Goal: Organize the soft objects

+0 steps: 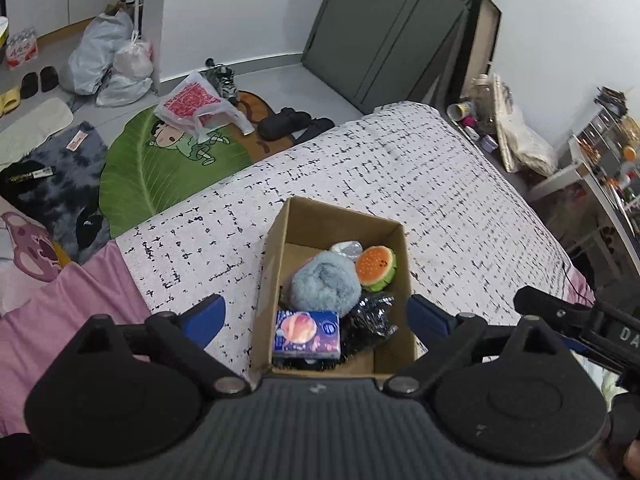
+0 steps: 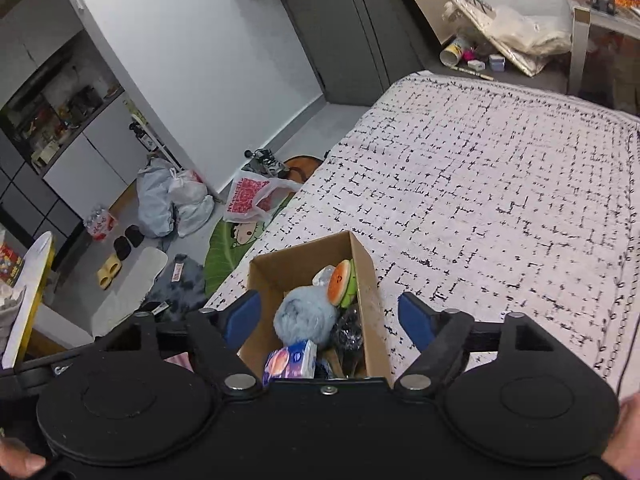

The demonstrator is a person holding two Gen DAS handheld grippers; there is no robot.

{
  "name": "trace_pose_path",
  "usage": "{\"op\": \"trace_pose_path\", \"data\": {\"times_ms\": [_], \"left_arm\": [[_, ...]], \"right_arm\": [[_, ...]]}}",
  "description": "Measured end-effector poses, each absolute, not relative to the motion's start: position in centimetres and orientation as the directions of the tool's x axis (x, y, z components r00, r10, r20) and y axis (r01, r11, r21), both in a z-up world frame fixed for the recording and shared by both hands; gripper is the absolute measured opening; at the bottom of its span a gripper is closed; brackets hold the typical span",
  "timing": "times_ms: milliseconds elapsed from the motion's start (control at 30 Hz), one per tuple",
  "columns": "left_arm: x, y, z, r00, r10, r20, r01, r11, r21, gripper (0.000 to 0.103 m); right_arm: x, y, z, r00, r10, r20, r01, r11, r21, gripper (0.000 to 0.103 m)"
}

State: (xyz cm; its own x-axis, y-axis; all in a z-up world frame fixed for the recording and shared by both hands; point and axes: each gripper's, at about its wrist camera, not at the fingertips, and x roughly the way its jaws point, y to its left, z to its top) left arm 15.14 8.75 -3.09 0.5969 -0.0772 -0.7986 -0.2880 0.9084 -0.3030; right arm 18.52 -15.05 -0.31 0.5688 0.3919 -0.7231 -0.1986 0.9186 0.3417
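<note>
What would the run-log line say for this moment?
left gripper: open, empty | right gripper: open, empty | cardboard box on bed: fluffy blue plush, burger plush, tissue pack, black bag

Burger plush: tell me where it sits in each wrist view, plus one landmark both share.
Left wrist: burger plush at the cardboard box's far right corner, right of the blue fluffy ball.
Right wrist: burger plush on edge against the box's right wall.
Shared landmark: red-and-white plastic bag on the floor.
</note>
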Motion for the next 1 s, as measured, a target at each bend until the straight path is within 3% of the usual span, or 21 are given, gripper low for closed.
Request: {"op": "trace_pose_path", "data": {"times_ms": [333, 1000], "left_arm": [[11.1, 7.0, -0.6, 0.632, -0.073, -0.772, -0.233, 0.931, -0.28, 0.097], [4.6, 5.1, 3.5, 0.66, 0.012, -0.751, -0.201, 0.966, -0.161, 0.102]], "right_arm": [[13.9, -16.1, 2.5, 0.593, 0.413, -0.691, -0.248, 0.911, 0.331, 0.103], [7.5, -19.0, 4.6, 0.607, 0.435, -0.665, -0.247, 0.899, 0.363, 0.103]]}}
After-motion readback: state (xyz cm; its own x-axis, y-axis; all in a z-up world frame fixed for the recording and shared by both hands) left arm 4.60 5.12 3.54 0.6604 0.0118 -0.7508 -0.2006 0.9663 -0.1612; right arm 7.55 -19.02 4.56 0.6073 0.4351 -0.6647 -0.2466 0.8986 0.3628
